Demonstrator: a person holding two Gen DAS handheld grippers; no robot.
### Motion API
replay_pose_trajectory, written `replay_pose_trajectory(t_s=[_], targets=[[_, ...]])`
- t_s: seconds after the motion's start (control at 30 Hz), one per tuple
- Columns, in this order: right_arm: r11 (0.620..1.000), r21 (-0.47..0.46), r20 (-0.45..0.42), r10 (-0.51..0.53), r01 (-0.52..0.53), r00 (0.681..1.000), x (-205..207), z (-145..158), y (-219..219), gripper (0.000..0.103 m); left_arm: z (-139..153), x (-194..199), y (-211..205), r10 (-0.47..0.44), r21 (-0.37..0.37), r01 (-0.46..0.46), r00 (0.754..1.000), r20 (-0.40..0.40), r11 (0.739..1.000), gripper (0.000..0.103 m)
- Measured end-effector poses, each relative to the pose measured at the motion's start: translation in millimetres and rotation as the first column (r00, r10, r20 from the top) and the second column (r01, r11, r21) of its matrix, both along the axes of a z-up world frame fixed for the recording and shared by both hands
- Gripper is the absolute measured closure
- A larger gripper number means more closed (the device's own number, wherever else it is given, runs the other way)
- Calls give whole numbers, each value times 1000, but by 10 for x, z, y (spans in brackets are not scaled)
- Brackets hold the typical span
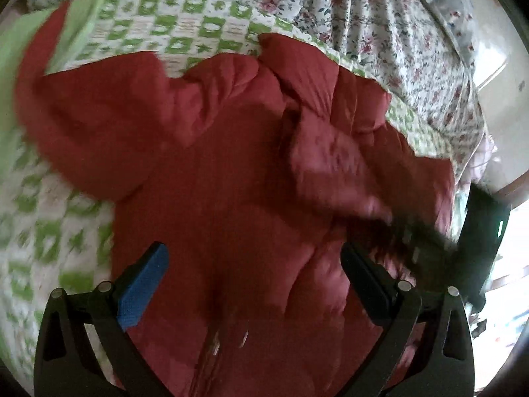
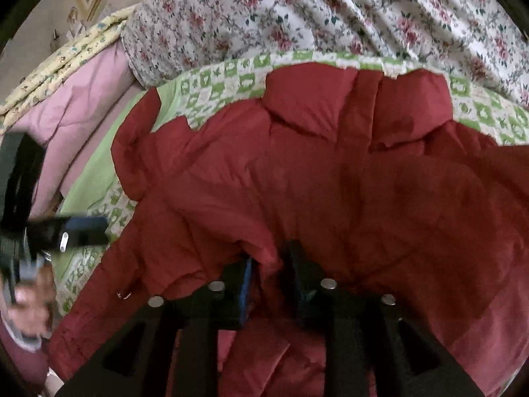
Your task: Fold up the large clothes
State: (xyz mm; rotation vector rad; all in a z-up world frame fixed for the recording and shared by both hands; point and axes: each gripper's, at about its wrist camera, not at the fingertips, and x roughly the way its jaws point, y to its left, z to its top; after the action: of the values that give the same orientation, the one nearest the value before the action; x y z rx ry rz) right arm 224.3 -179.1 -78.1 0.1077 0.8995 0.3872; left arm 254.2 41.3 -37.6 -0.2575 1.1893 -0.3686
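- a red puffer jacket point(image 2: 330, 192) lies spread on a green-and-white checked quilt point(image 2: 231, 76), collar point(image 2: 357, 99) toward the far side of the bed.
- behind the quilt sits a floral bedspread point(image 2: 330, 10), bunched into folds; in the right wrist view a pink blanket point(image 2: 86, 99) and a yellow printed cloth point(image 2: 66, 56) are stacked at the left.
- the left gripper point(image 1: 254, 274) hangs above the jacket's lower body with its fingers wide apart and nothing between them; a blue pad point(image 1: 142, 287) shows on one finger.
- in the left wrist view the jacket point(image 1: 231, 165) is blurred, one sleeve point(image 1: 82, 106) reaching out to the left over the quilt point(image 1: 185, 29), and a fold of padded cloth heaped toward the right.
- the right gripper point(image 2: 269, 264) is down at the jacket, its jaws only narrowly parted, with a ridge of red fabric rising between the fingers; whether the pads press on it cannot be told.
- the left gripper point(image 2: 79, 231) appears at the left edge of the right wrist view, blurred, over the quilt just beside the jacket's sleeve point(image 2: 139, 152).
- the right gripper point(image 1: 479, 231) shows as a dark blurred shape at the right edge of the left wrist view.
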Motion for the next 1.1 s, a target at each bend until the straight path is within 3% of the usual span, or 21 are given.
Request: replay_pose_trajectory(t_s=[0.13,0.23,0.27,0.3,0.33,0.37,0.4,0.5,0.6,0.83,0.97,1.1], targets=[[1000,-6,-7,5,-5,1000,4,-38,21,63,-143,374,-229,-38,-2,38,998,-40,999,1],[1000,8,-16,2,-2,1000,-16,-43,-16,61,-285,558,-381,-39,28,41,997,-61,999,20],[1000,17,-19,1,-1,1000,-26,-42,-33,59,-322,597,-428,-39,37,41,997,-62,998,22],[1000,26,-20,-2,2,1000,-41,-40,-53,56,-330,616,-456,-45,37,47,997,-56,998,28],[999,34,-20,-5,6,1000,-61,-38,-67,54,-330,614,-480,-56,33,58,997,-47,998,43],[999,40,-19,-7,8,1000,-86,-36,-86,53,-332,614,-515,-73,22,74,996,-44,997,51],[999,45,-17,-11,12,1000,-113,-32,-101,53,-342,615,-545,-94,2,94,995,-46,996,73],[997,76,-14,-33,34,999,-187,-16,-176,52,-304,563,-604,-117,30,117,993,-9,993,87],[989,139,10,-57,55,998,-321,1,-313,52,-221,453,-562,-122,53,120,992,42,991,91],[960,228,31,-172,160,985,-857,-167,-824,50,-41,212,-215,-82,226,33,974,211,974,92],[921,288,-6,-272,262,962,-1053,-218,-1175,50,-191,246,-66,-72,235,27,980,188,972,92],[912,245,55,-351,328,935,-1088,77,-1328,48,-322,190,-124,-89,295,24,974,206,955,91]])
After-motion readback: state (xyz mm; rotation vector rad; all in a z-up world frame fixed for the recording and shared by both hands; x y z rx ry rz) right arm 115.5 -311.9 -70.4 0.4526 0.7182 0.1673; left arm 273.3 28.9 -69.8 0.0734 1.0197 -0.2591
